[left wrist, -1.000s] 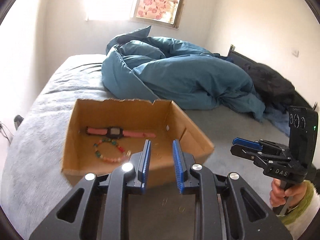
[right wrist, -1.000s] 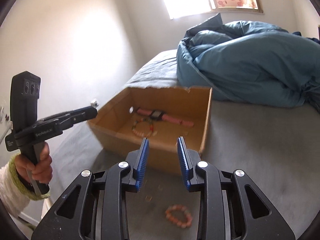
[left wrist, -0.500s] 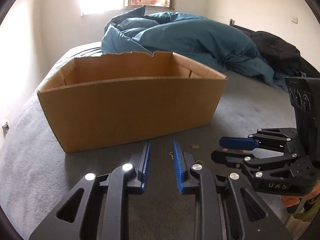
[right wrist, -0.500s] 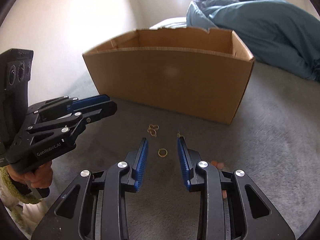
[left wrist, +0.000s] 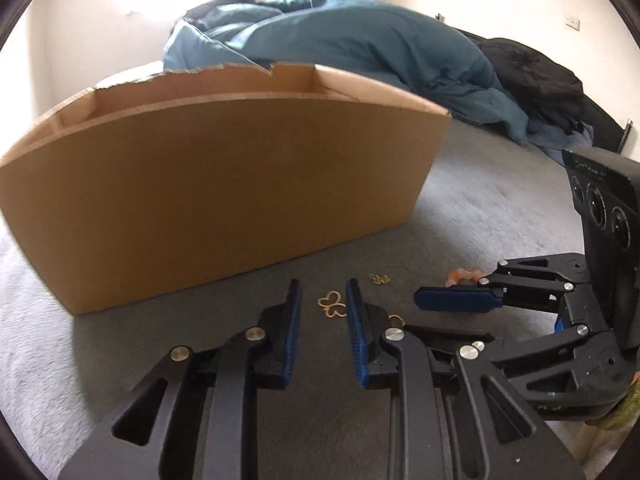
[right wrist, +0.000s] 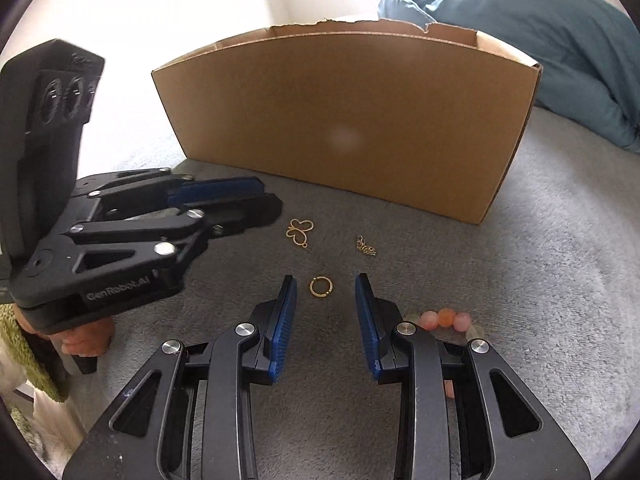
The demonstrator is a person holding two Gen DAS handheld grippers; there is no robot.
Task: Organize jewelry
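Note:
A cardboard box [left wrist: 224, 196] stands on the grey bed cover; it also shows in the right wrist view [right wrist: 348, 128]. Its inside is hidden. In front of it lie a gold butterfly pendant [left wrist: 332, 305] [right wrist: 299, 231], a small gold charm [left wrist: 380, 279] [right wrist: 366, 246], a gold ring [right wrist: 321, 287] and a pink bead bracelet [right wrist: 444, 319] [left wrist: 464, 275]. My left gripper [left wrist: 322, 294] is open and low, its tips on either side of the butterfly. My right gripper [right wrist: 326, 288] is open and low, with the ring between its tips.
A crumpled blue duvet [left wrist: 352, 44] and dark clothes [left wrist: 532, 80] lie on the bed behind the box. The two grippers are close together, the right gripper's finger [left wrist: 460, 303] just right of my left one. White walls stand behind.
Both grippers have dropped from above the box to just over the bed cover in front of it and moved closer to the loose jewelry. Both stay open.

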